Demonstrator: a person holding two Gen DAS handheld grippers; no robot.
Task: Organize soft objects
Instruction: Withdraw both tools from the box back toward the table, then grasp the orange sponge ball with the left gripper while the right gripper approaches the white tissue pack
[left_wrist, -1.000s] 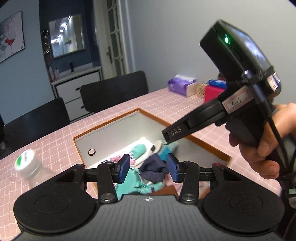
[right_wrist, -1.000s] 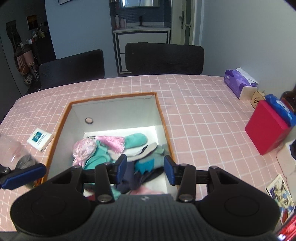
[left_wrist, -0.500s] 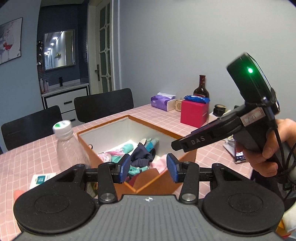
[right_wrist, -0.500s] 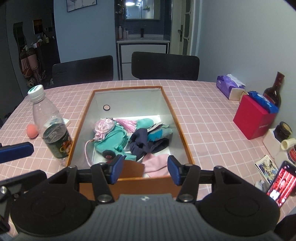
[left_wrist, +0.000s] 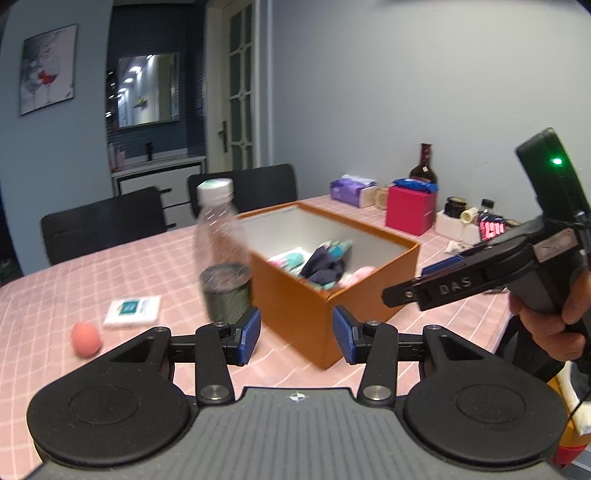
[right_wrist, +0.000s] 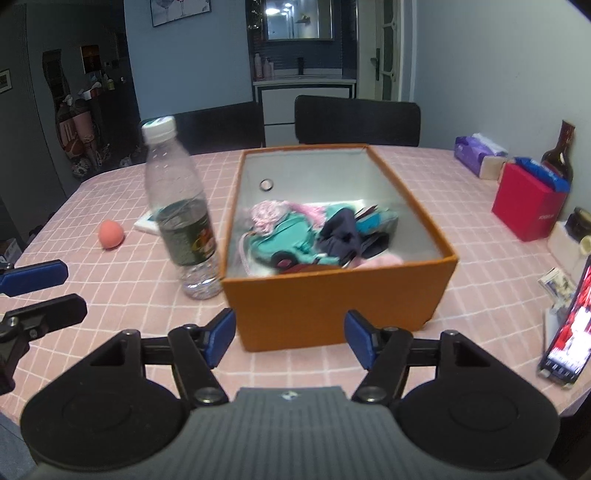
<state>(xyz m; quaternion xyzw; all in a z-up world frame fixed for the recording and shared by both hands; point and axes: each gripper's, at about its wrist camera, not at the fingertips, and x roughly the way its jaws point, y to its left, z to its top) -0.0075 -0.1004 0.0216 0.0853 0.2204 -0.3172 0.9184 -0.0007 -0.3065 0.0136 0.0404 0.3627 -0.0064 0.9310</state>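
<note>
An orange box (right_wrist: 332, 295) stands on the pink checked table; it also shows in the left wrist view (left_wrist: 306, 314). Inside lie soft things: a teal pouch (right_wrist: 291, 236), a pink tasselled piece (right_wrist: 269, 212), a navy cloth (right_wrist: 341, 236) and a pale pink cloth (right_wrist: 380, 261). A peach sponge ball (right_wrist: 110, 234) lies on the table left of the box, also in the left wrist view (left_wrist: 86, 339). My left gripper (left_wrist: 296, 335) is open and empty, in front of the box's near corner. My right gripper (right_wrist: 290, 339) is open and empty, in front of the box's near wall.
A plastic bottle (right_wrist: 179, 218) stands against the box's left side. A white packet (left_wrist: 132, 311) lies near the ball. A red box (right_wrist: 528, 203), tissue pack (right_wrist: 476, 151), dark bottle (right_wrist: 559, 151) and a phone (right_wrist: 565, 336) are at the right. Black chairs stand behind the table.
Both grippers have pulled back and dropped lower, from above the box's inside to in front of its near side. Both stayed open and empty.
</note>
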